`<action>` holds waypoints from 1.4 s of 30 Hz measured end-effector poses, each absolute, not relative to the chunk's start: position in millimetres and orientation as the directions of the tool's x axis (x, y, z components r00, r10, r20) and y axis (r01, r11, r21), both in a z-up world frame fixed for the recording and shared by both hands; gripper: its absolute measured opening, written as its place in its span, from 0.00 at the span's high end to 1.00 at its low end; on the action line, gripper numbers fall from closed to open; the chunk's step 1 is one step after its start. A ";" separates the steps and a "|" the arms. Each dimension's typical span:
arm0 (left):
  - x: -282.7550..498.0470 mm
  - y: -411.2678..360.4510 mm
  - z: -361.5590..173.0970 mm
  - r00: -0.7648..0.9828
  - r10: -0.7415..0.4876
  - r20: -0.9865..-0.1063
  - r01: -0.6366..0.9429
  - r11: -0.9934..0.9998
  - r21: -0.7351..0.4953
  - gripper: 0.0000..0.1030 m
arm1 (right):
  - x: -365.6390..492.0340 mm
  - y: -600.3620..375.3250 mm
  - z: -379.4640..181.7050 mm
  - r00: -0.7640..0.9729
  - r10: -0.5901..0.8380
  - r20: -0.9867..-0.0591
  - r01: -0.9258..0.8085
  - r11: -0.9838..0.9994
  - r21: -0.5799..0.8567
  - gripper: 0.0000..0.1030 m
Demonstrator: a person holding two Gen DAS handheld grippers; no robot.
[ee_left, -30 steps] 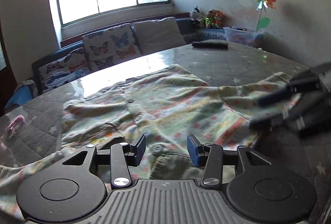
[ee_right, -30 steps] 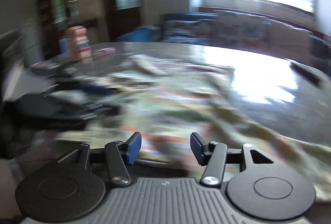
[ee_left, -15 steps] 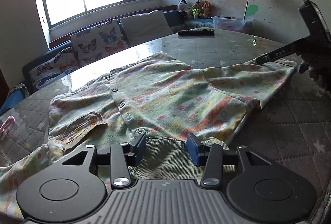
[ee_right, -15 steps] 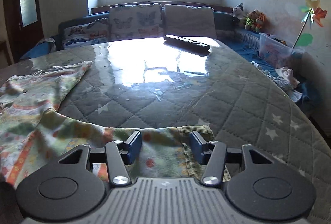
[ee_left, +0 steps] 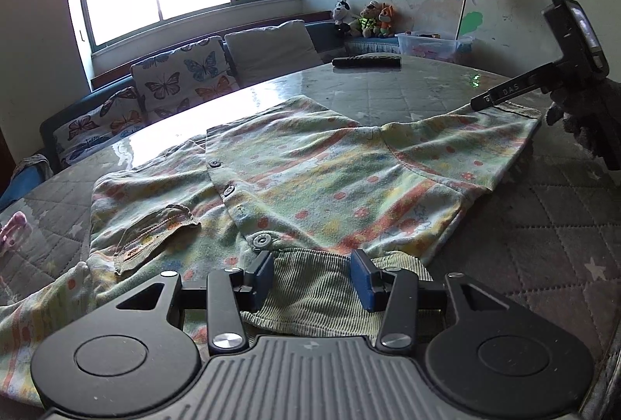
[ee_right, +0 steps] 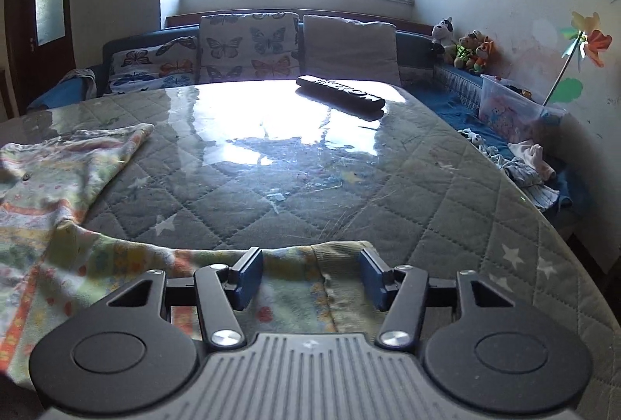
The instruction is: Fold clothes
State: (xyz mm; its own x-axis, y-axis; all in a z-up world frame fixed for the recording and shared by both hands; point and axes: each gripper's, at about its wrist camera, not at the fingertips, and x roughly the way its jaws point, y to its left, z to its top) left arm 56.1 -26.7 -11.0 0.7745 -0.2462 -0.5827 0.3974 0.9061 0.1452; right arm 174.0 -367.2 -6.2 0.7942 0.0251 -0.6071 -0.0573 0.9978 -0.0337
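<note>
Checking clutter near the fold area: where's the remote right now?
The remote lies on the far side of the table near the sofa cushions, well beyond the garment, apart from it.

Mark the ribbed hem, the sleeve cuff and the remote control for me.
ribbed hem (ee_left: 310, 288): left wrist view, middle of the corduroy-like band between the tool's fingers.
sleeve cuff (ee_right: 341, 264): right wrist view, ribbed end of the sleeve.
remote control (ee_right: 339, 92): right wrist view, middle of its black body.
</note>
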 end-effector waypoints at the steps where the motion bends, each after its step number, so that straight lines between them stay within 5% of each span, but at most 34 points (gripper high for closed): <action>1: 55.7 -27.1 -10.5 0.774 -0.247 -0.583 0.398 0.906 0.146 0.54 | 169.3 -364.6 -3.6 0.795 0.038 -0.606 -0.071 0.997 -0.030 0.45; 4: 55.5 -27.5 -10.2 0.775 -0.247 -0.582 0.399 0.905 0.148 0.54 | 148.8 -351.0 5.2 0.799 0.100 -0.593 -0.144 0.989 -0.028 0.32; 19: 57.1 -23.6 -9.9 0.778 -0.240 -0.581 0.381 0.915 0.132 0.47 | 132.0 -353.3 0.4 0.782 0.094 -0.617 -0.116 0.993 0.005 0.20; 42: 65.6 25.0 -11.2 0.773 -0.215 -0.597 0.274 0.962 0.008 0.41 | 230.5 -106.3 42.4 0.625 0.459 -0.632 -0.663 0.739 -0.119 0.12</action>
State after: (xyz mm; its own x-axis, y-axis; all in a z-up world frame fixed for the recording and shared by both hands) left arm 65.6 25.0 -11.2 0.7728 -0.2153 -0.5970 0.2743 0.9616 0.0083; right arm 230.5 -106.3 42.4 0.6251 0.4585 -0.6317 -0.6628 0.7392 -0.1194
